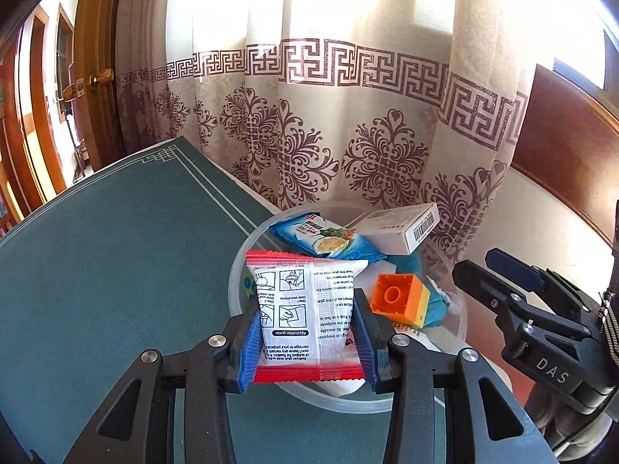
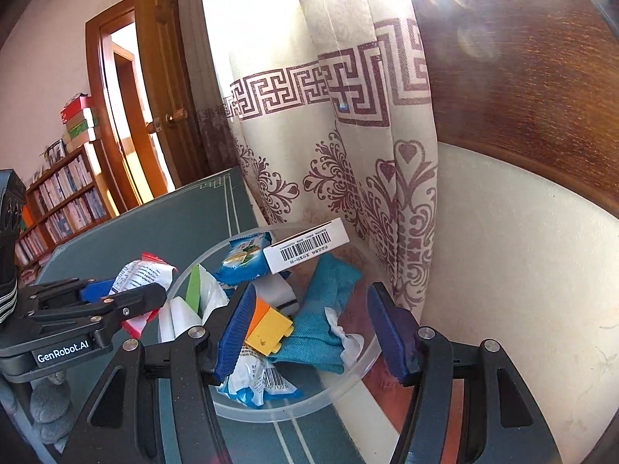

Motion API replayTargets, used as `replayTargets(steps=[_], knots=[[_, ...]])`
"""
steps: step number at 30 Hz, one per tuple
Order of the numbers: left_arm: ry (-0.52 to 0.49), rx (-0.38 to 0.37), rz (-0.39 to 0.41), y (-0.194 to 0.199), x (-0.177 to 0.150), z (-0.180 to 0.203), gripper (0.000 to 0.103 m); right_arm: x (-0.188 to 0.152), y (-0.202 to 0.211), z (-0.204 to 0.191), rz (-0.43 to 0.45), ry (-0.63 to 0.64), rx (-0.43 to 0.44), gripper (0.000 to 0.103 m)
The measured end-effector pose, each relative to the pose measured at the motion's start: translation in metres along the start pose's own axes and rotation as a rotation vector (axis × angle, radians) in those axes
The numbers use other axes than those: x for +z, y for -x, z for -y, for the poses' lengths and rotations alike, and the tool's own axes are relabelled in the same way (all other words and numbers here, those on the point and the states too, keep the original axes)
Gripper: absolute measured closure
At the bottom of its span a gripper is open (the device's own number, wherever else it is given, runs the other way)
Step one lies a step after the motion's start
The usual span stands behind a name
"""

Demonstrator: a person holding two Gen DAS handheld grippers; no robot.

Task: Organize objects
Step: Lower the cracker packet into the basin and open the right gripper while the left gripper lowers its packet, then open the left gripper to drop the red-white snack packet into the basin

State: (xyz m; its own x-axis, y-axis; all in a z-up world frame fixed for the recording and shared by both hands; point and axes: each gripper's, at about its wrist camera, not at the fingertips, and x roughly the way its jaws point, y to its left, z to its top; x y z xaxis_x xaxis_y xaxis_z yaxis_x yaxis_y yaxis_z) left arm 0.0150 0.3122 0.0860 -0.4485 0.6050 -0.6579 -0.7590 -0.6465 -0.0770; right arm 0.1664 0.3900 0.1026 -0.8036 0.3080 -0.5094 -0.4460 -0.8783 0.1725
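Observation:
My left gripper point(image 1: 305, 332) is shut on a white sachet with red edges point(image 1: 305, 309), held above the near left rim of a clear plastic bowl point(image 1: 240, 270). The bowl holds a blue snack packet point(image 1: 325, 237), a white barcoded box point(image 1: 402, 228), an orange and yellow block point(image 1: 398, 297) and a teal cloth point(image 1: 433, 309). My right gripper point(image 2: 313, 332) hovers open over the bowl point(image 2: 294, 410), nothing gripped; the block point(image 2: 271, 324) and cloth point(image 2: 325, 309) lie below it. In the right wrist view the left gripper point(image 2: 127, 290) and sachet point(image 2: 143, 274) are at the left.
The bowl stands at the far right corner of a green table mat point(image 1: 116, 251), close to the table's edge. A patterned curtain point(image 1: 348, 135) and a pale wall point(image 2: 503, 270) rise just behind it. A wooden door point(image 2: 154, 77) and a bookshelf point(image 2: 65, 201) stand beyond the table.

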Motion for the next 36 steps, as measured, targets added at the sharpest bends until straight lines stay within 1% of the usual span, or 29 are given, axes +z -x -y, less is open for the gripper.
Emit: replayTargets(steps=[4, 9, 11, 13, 15, 17, 19, 20, 21, 22, 25, 26, 29, 33, 35, 36], knots=[[-0.003, -0.047, 0.003, -0.011, 0.008, 0.008, 0.059, -0.001, -0.002, 0.003, -0.005, -0.015, -0.005, 0.042], [-0.003, -0.072, -0.018, -0.026, 0.009, 0.013, 0.058, -0.001, -0.003, 0.006, -0.007, -0.027, -0.011, 0.042], [0.008, -0.078, -0.030, -0.031, 0.008, 0.012, 0.054, -0.001, -0.005, 0.007, -0.010, -0.030, -0.015, 0.042], [0.025, -0.076, -0.028, -0.032, 0.006, 0.009, 0.034, -0.002, -0.006, 0.007, -0.015, -0.031, -0.017, 0.042], [0.033, -0.070, -0.013, -0.029, 0.004, 0.007, 0.030, -0.002, -0.007, 0.007, -0.017, -0.030, -0.018, 0.042], [0.037, -0.069, -0.010, -0.025, 0.004, 0.003, 0.029, -0.002, -0.007, 0.007, -0.017, -0.029, -0.019, 0.042], [0.052, -0.060, -0.001, -0.020, 0.004, -0.002, 0.024, -0.002, -0.007, 0.007, -0.016, -0.030, -0.021, 0.042], [0.060, -0.051, 0.004, -0.016, 0.004, -0.004, 0.022, -0.002, -0.007, 0.007, -0.016, -0.032, -0.022, 0.042], [0.066, -0.034, 0.011, -0.013, 0.003, -0.007, 0.017, -0.002, -0.007, 0.007, -0.017, -0.034, -0.023, 0.042], [0.070, -0.008, 0.019, -0.009, 0.002, -0.009, 0.012, -0.002, -0.008, 0.007, -0.018, -0.035, -0.022, 0.042], [0.076, 0.075, 0.052, 0.004, -0.002, -0.015, 0.002, -0.003, -0.010, 0.008, -0.035, -0.051, -0.008, 0.037], [0.077, 0.103, 0.062, 0.009, -0.003, -0.017, 0.000, -0.004, -0.011, 0.008, -0.042, -0.058, -0.004, 0.037], [0.082, 0.180, 0.068, 0.019, -0.008, -0.022, 0.000, -0.006, -0.011, 0.008, -0.059, -0.062, -0.004, 0.036], [0.108, 0.216, 0.063, 0.028, -0.015, -0.029, 0.000, -0.010, -0.005, 0.004, -0.059, -0.049, -0.007, 0.030], [0.119, 0.238, 0.065, 0.033, -0.019, -0.031, 0.000, -0.012, 0.001, 0.000, -0.049, -0.032, -0.014, 0.018], [0.122, 0.253, 0.066, 0.034, -0.021, -0.031, 0.000, -0.013, 0.003, -0.003, -0.045, -0.023, -0.018, 0.015]])
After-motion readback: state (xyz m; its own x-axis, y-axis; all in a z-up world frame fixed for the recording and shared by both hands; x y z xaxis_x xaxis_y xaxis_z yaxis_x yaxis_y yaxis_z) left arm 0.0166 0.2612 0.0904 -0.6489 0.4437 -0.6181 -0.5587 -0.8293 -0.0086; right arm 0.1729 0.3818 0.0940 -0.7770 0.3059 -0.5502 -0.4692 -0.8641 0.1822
